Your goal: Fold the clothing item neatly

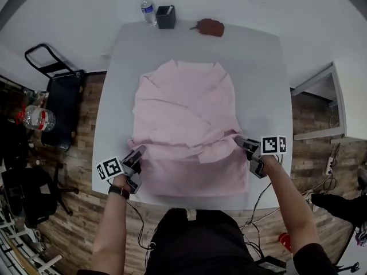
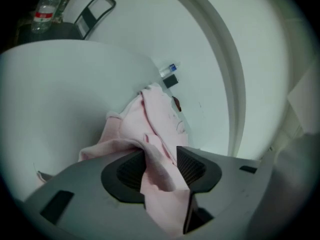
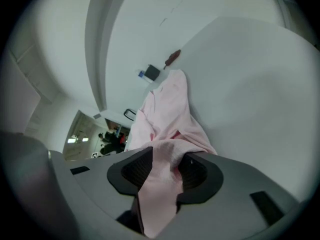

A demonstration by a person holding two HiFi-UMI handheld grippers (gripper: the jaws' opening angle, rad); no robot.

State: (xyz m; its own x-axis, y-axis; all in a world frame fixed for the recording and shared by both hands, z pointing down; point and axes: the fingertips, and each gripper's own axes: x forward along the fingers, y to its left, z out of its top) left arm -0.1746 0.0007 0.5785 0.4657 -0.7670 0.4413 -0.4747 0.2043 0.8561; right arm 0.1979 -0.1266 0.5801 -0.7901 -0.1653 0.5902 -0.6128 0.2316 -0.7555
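Note:
A pink shirt (image 1: 189, 119) lies spread on the white table (image 1: 114, 96), its lower part folded up into a band across the middle. My left gripper (image 1: 139, 152) sits at the left end of that fold, and my right gripper (image 1: 241, 141) at the right end. In the left gripper view the jaws (image 2: 160, 166) stand apart, and a strip of the pink cloth (image 2: 150, 119) hangs loosely between the pads. The right gripper view shows the same: jaws (image 3: 167, 171) apart with a bunch of cloth (image 3: 167, 109) lying between them.
At the table's far edge stand a water bottle (image 1: 148, 10), a small black box (image 1: 166, 17) and a brown object (image 1: 210, 27). A black cart (image 1: 54, 90) and a second bottle (image 1: 37, 118) sit left of the table. Wooden floor surrounds it.

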